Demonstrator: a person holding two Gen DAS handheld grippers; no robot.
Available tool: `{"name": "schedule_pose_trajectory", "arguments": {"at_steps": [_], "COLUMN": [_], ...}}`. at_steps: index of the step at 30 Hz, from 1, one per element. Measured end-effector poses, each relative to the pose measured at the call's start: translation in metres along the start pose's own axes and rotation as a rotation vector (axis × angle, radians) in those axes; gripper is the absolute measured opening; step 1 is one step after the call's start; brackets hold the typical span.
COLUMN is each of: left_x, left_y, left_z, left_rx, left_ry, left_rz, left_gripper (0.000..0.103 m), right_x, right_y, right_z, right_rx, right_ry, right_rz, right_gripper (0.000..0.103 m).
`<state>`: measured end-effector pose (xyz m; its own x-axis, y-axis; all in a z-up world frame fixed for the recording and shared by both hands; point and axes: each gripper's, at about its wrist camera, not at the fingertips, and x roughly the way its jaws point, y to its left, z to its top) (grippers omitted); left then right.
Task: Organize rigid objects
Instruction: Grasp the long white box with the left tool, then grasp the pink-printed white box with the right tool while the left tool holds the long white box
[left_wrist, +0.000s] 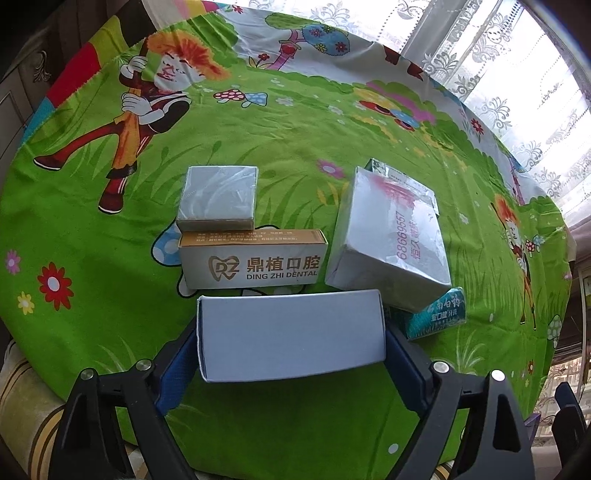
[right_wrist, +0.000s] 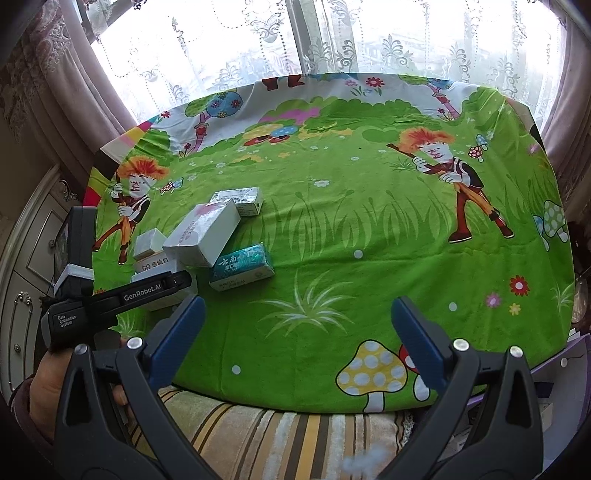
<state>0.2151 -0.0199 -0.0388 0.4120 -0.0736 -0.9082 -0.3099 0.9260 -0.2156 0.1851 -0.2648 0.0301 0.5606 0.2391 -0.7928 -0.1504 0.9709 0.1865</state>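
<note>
**A:** Which step is the person on?

**B:** Lining up boxes on the cartoon tablecloth (left_wrist: 295, 122). The left gripper (left_wrist: 292, 328) stands wide, with a plain pale-blue carton (left_wrist: 291, 334) spanning the whole gap between its blue pads. The pads sit right at the carton's ends, but whether they press on it cannot be told from the left wrist view.

**A:** Where is the carton relative to the rest?

**B:** Just short of the cluster. At its twelve o'clock lies the Ding Zhi Dental box (left_wrist: 251, 262), with a small grey box (left_wrist: 218, 195) stacked on top. At one o'clock a large grey-wrapped box (left_wrist: 388, 243) sits tilted, propped on a teal toothpaste box (left_wrist: 436, 314) at three o'clock.

**A:** And the right gripper (right_wrist: 298, 302)?

**B:** Jaws spread, nothing between them, hovering over the near table edge, well apart from the cluster at its ten o'clock.

**A:** What does the next move call for?

**B:** Probably settling the carton parallel to the dental box, then letting go cleanly. The tilted grey box looks likely to shift if nudged.
</note>
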Motion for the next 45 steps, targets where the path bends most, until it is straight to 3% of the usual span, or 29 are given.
{"name": "schedule_pose_trajectory", "arguments": {"at_steps": [11,17,27,41,43,45], "left_x": [-0.041,-0.063,-0.062,-0.054,-0.052,-0.052], "left_y": [0.048,0.077,0.101,0.108,0.108,0.107], "left_z": [-0.014,-0.018,-0.021,-0.021,-0.021,-0.022], "left_rx": [-0.069,-0.11,-0.179,-0.202,-0.199,-0.196], "left_ry": [-0.059,-0.137,-0.168,-0.169,-0.166,-0.166], "left_rz": [-0.099,-0.085,-0.093,-0.099,-0.098,-0.101], "left_gripper": [0.091,0.091,0.091,0.091,0.091,0.09], "right_x": [0.03,0.055,0.103,0.157,0.158,0.158], "right_y": [0.053,0.083,0.131,0.139,0.138,0.135], "right_z": [0.02,0.033,0.056,0.057,0.056,0.055], "right_rx": [-0.049,-0.065,-0.086,-0.103,-0.108,-0.101], "right_ry": [0.042,0.07,0.104,0.179,0.171,0.179], "right_rz": [0.018,0.002,-0.083,-0.184,-0.182,-0.172], "right_gripper": [0.101,0.101,0.101,0.101,0.095,0.077]}}
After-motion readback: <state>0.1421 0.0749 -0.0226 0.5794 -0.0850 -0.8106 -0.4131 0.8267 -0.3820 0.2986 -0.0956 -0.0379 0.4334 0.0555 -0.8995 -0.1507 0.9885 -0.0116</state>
